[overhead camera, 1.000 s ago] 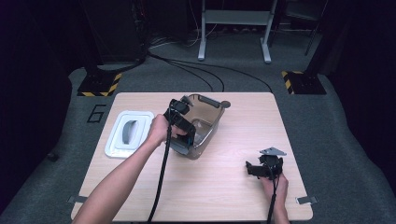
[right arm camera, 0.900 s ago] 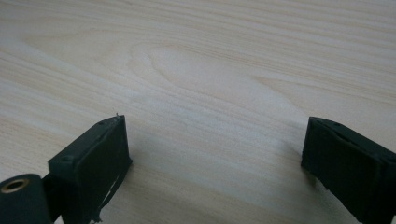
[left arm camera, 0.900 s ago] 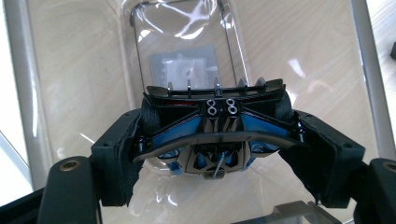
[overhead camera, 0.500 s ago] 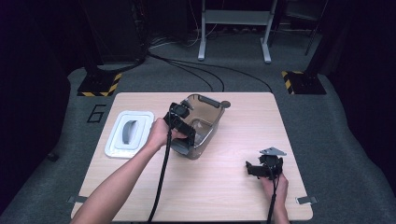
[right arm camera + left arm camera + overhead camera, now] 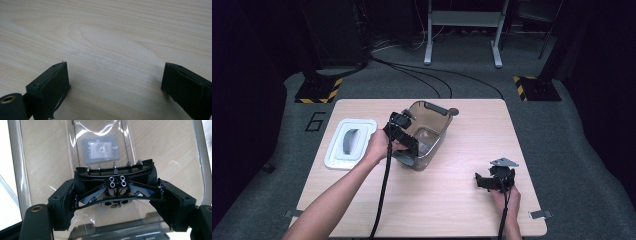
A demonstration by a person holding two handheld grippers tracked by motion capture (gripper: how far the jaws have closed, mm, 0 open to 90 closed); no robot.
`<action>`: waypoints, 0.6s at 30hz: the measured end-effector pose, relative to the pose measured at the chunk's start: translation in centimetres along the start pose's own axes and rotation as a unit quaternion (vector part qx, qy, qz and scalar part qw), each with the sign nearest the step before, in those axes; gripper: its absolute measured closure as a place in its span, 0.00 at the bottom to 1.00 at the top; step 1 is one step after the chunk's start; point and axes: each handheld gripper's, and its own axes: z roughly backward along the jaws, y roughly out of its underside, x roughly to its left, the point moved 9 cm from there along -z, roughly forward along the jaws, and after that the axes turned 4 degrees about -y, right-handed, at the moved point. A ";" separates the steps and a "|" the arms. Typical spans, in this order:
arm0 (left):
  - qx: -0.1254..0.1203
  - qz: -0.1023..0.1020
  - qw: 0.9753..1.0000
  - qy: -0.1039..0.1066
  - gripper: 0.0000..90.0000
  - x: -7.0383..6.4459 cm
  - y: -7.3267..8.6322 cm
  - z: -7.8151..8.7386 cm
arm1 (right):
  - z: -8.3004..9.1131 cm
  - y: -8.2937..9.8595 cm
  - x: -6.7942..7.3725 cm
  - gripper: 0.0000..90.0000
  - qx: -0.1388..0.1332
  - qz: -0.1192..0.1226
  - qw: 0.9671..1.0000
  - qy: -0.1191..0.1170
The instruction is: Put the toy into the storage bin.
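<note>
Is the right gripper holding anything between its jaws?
No: in the right gripper view the right gripper has its jaws spread wide apart, with just the bare wooden table between them.

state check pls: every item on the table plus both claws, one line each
Smoky translucent plastic container: upright on the table, lid off.
Black plastic toy car part with wheels: held inside the container, clamped between the left claw's jaws.
White rectangular lid with grey handle: flat on the table, left of the container, apart from it.
Left claw: shut on the car part.
Right claw: open, nothing between the jaws, low over bare wooden table.
</note>
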 end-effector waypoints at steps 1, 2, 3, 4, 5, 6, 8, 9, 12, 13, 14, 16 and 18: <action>0.000 -0.001 1.000 0.002 0.26 -0.1 0.0 0.1 | 0.0 0.0 0.0 0.07 0.000 0.000 1.000 0.000; -0.001 0.000 1.000 0.001 0.26 -0.1 0.1 0.1 | 0.0 0.0 0.0 0.07 0.000 0.000 1.000 0.000; -0.002 -0.001 1.000 0.001 0.26 -0.2 0.1 0.1 | 0.0 0.0 0.0 0.07 0.000 0.000 1.000 0.000; -0.001 -0.005 1.000 0.002 0.26 -0.3 0.1 0.2 | 0.0 0.0 0.0 0.07 0.000 0.000 1.000 0.000; -0.002 -0.005 1.000 0.001 0.26 -0.3 0.1 0.2 | 0.0 0.0 0.0 0.07 0.000 0.000 1.000 0.000; -0.003 -0.005 1.000 -0.002 0.26 -0.4 0.1 0.2 | 0.0 0.0 0.0 0.07 0.000 0.000 1.000 0.000; -0.005 -0.005 1.000 0.000 0.26 -0.5 0.1 0.2 | 0.0 0.0 0.0 0.07 0.000 0.000 1.000 0.000; -0.005 -0.007 1.000 -0.001 0.25 -0.5 0.1 0.2 | 0.0 0.0 0.0 0.07 0.000 0.000 1.000 0.000; -0.006 -0.010 1.000 -0.007 0.25 -0.7 0.1 0.2 | 0.0 0.0 0.0 0.07 0.000 0.000 1.000 0.000; -0.005 -0.011 1.000 -0.006 0.25 -0.7 0.1 0.2 | 0.0 0.0 0.0 0.07 0.000 0.000 1.000 0.000; -0.005 -0.013 1.000 -0.008 0.25 -0.7 0.2 0.2 | 0.0 0.0 0.0 0.07 0.000 0.000 1.000 0.000; -0.005 -0.017 1.000 -0.011 0.25 -0.8 0.2 0.2 | 0.0 0.0 0.0 0.07 0.000 0.000 1.000 0.000; -0.006 -0.018 1.000 -0.013 0.24 -0.9 0.2 0.2 | 0.0 0.0 0.0 0.07 0.000 -0.001 1.000 0.000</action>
